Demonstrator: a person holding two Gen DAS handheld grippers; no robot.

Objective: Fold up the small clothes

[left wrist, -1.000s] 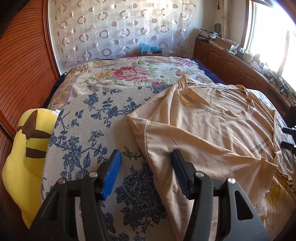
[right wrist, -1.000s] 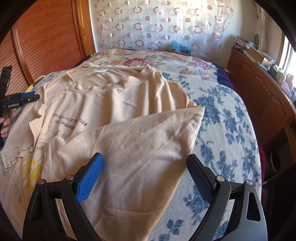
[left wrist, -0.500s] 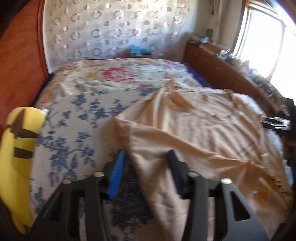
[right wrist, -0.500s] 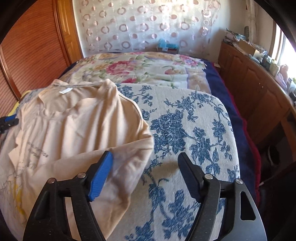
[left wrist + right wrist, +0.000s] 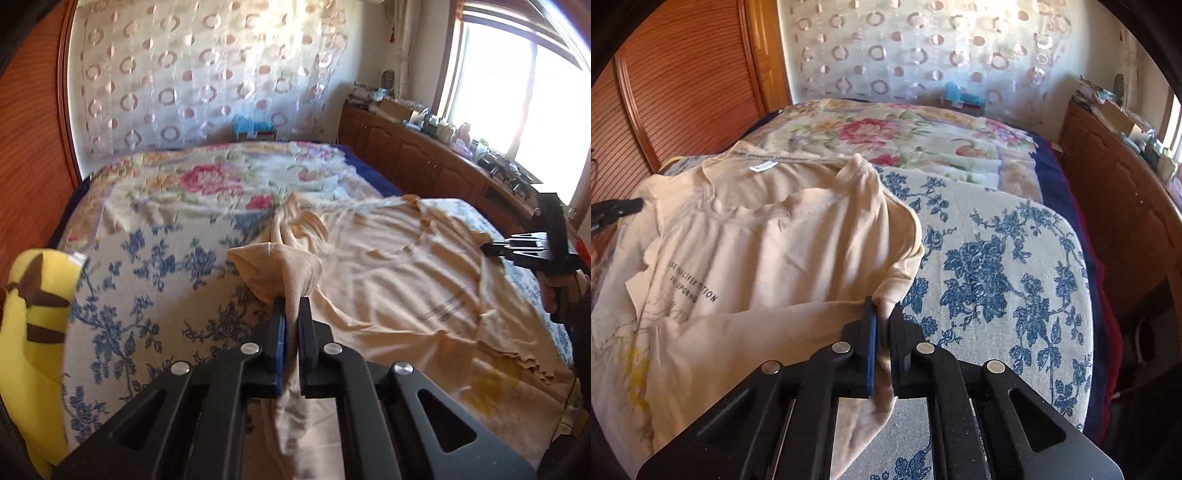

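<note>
Both my grippers, left [image 5: 291, 306] and right [image 5: 882, 310], pinch the beige cotton T-shirt [image 5: 768, 251] at lower centre; thin bunched bites may slip when lifted.

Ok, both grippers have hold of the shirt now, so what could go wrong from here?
1. The left gripper pinches only a bunched bit of the beige T-shirt; it could slip out when lifted.
2. The right gripper also grips a small fold, so the fold may come out uneven.
3. Dragging could rumple the blue floral cover.
</note>
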